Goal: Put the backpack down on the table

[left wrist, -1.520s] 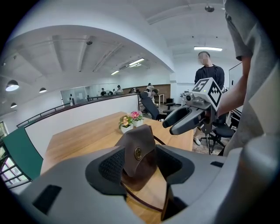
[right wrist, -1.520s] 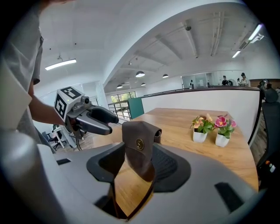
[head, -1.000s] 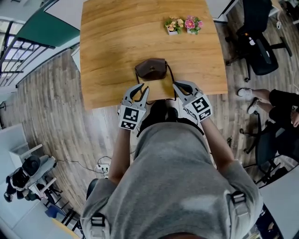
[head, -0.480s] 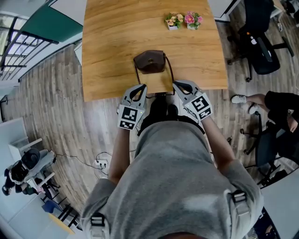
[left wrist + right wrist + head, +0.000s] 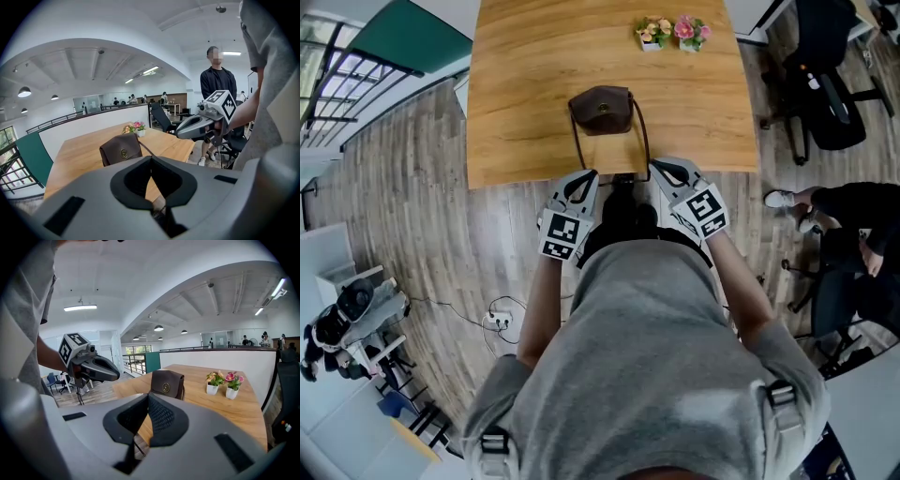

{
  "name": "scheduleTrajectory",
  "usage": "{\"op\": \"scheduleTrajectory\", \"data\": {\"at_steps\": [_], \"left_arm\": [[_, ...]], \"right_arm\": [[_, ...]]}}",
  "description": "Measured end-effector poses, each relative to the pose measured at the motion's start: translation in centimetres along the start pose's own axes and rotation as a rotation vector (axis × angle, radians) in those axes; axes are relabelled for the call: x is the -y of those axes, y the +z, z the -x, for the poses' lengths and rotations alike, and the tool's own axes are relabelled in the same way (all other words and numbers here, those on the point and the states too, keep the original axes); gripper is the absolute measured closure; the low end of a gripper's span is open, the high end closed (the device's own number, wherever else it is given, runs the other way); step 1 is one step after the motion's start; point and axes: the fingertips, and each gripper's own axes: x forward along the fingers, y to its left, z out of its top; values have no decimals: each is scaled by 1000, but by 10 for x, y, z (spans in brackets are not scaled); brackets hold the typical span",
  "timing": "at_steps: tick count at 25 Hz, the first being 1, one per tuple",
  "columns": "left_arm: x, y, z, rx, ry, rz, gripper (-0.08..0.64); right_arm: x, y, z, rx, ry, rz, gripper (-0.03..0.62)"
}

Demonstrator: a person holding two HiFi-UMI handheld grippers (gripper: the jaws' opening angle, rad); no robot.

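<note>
The small brown backpack (image 5: pixel 602 110) stands upright on the wooden table (image 5: pixel 516 84), near the front edge. It also shows in the left gripper view as the backpack (image 5: pixel 121 150) and in the right gripper view as the backpack (image 5: pixel 167 383). Its thin dark strap (image 5: pixel 643 131) lies across the wood back to that edge. My left gripper (image 5: pixel 591 174) and right gripper (image 5: pixel 657 169) hover at the edge, either side of the strap's end, both shut. In each gripper view the jaws meet, at the left gripper (image 5: pixel 151 158) and the right gripper (image 5: pixel 148 395), with nothing seen clamped.
Two small flower pots (image 5: pixel 672 30) stand at the table's far side. Black office chairs (image 5: pixel 820 84) and a seated person's legs (image 5: pixel 853 202) are to the right. A person (image 5: pixel 218 84) stands beyond the table. A power strip (image 5: pixel 499 319) lies on the floor.
Both grippers drew back from above the tabletop to its front edge. The left jaws, apart earlier, have closed. The backpack kept its place on the table.
</note>
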Motion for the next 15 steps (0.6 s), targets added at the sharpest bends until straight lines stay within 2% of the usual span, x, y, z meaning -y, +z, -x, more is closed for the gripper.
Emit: {"op": "scheduleTrajectory", "data": {"at_steps": [15], "left_arm": [[13, -2, 4, 13, 4, -1, 540]], "right_arm": [[-11, -16, 15, -6, -16, -16, 589]]}}
